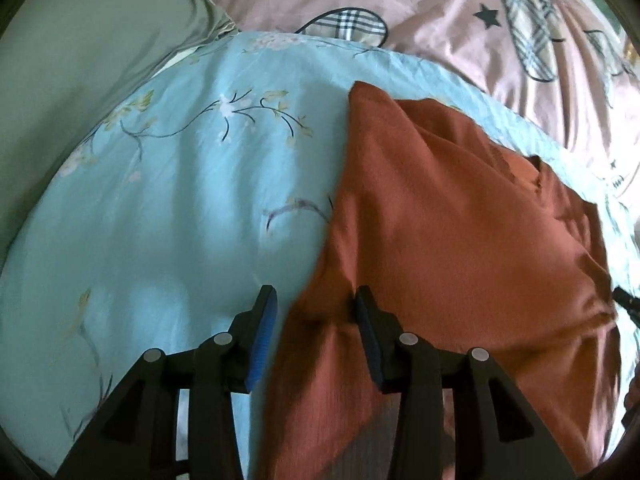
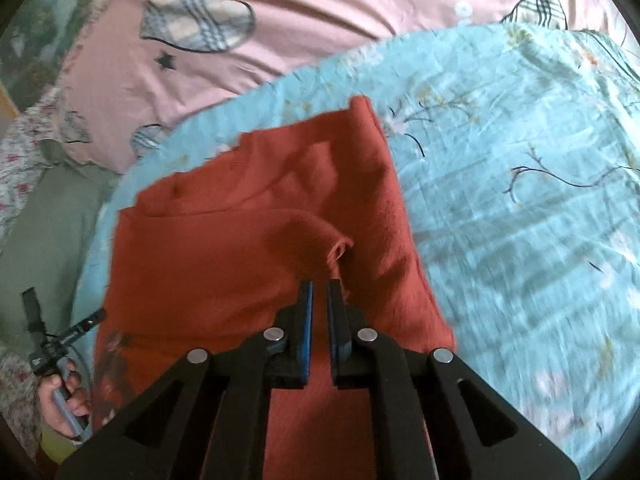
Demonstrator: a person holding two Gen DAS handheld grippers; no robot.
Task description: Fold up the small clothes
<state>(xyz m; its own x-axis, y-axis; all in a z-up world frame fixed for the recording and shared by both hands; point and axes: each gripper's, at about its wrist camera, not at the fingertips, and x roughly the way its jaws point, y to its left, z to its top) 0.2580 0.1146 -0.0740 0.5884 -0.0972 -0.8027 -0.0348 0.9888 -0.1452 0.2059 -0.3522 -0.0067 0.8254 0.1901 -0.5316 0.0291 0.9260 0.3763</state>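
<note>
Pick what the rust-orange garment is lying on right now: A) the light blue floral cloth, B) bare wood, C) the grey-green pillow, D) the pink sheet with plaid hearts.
A: the rust-orange garment lies on the light blue floral cloth, which shows around its left, far and right edges; the pink sheet lies beyond.

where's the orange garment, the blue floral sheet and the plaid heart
orange garment (image 2: 256, 264): right wrist view, middle of its top layer
blue floral sheet (image 1: 168, 208): left wrist view, bare stretch left of the garment
plaid heart (image 2: 198, 12): right wrist view, centre of the patch
</note>
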